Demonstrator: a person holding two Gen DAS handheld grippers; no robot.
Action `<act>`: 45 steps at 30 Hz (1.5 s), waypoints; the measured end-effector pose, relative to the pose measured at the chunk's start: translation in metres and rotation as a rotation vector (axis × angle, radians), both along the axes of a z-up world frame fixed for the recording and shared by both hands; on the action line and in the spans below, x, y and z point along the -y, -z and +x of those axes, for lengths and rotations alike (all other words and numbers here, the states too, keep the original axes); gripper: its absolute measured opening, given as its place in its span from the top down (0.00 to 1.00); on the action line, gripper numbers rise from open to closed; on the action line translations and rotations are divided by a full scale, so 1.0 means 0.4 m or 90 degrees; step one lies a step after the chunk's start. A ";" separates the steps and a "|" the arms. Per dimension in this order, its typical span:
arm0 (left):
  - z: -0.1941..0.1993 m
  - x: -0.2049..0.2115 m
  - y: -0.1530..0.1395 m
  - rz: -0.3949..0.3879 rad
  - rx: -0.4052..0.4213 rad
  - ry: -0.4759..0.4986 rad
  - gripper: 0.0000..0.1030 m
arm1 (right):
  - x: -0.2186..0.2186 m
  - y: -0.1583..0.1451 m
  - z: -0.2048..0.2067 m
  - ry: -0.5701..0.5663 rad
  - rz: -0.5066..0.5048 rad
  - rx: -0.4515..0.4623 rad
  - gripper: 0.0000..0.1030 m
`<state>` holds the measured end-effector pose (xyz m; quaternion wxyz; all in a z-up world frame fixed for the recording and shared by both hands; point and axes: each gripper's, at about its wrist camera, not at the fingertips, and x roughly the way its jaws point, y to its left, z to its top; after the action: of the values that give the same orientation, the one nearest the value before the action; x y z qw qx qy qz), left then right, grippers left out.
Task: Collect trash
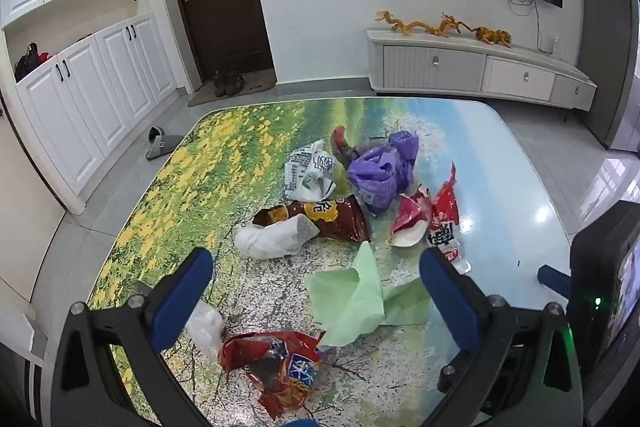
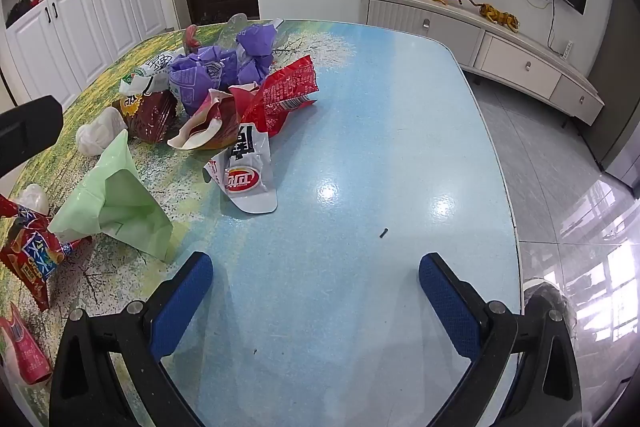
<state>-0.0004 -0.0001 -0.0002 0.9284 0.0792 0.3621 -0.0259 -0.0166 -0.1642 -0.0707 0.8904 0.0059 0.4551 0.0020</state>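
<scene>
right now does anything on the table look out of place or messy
Yes. Crumpled wrappers litter the flower-print table: a purple plastic bag, a brown snack bag, a torn red chip packet, a light green plastic bag and a crushed red cookie wrapper. Nothing looks spilled.

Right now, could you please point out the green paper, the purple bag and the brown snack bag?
green paper (image 1: 352,291), left wrist view, on its flat middle.
purple bag (image 2: 200,75), right wrist view, on its crumpled front.
brown snack bag (image 1: 340,221), left wrist view, on its glossy face.
</scene>
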 end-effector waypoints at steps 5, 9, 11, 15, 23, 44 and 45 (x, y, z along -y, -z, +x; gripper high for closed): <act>-0.017 -0.003 -0.015 -0.004 0.005 -0.014 0.00 | 0.005 -0.007 -0.010 -0.003 -0.007 -0.009 0.00; -0.043 0.001 -0.031 0.004 0.015 -0.015 0.00 | 0.040 -0.030 -0.041 0.060 -0.003 0.010 0.00; -0.051 0.009 -0.028 0.000 0.011 -0.013 0.00 | 0.057 -0.045 -0.052 0.089 -0.009 0.022 0.00; -0.069 0.027 -0.029 -0.003 0.010 -0.007 0.00 | 0.101 -0.071 -0.079 0.139 -0.008 0.045 0.00; -0.112 0.078 -0.032 -0.006 0.011 0.004 0.00 | 0.153 -0.107 -0.147 0.176 0.001 0.097 0.00; -0.173 0.190 -0.051 0.024 0.027 0.005 0.00 | 0.293 -0.143 -0.282 0.254 0.047 0.178 0.00; -0.174 0.193 -0.050 0.025 0.027 0.004 0.00 | 0.297 -0.144 -0.286 0.257 0.047 0.180 0.00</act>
<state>-0.0702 -0.0772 0.0199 0.9342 0.0988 0.3423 -0.0196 -0.1308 -0.2828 -0.0130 0.9269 0.1286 0.3150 -0.1584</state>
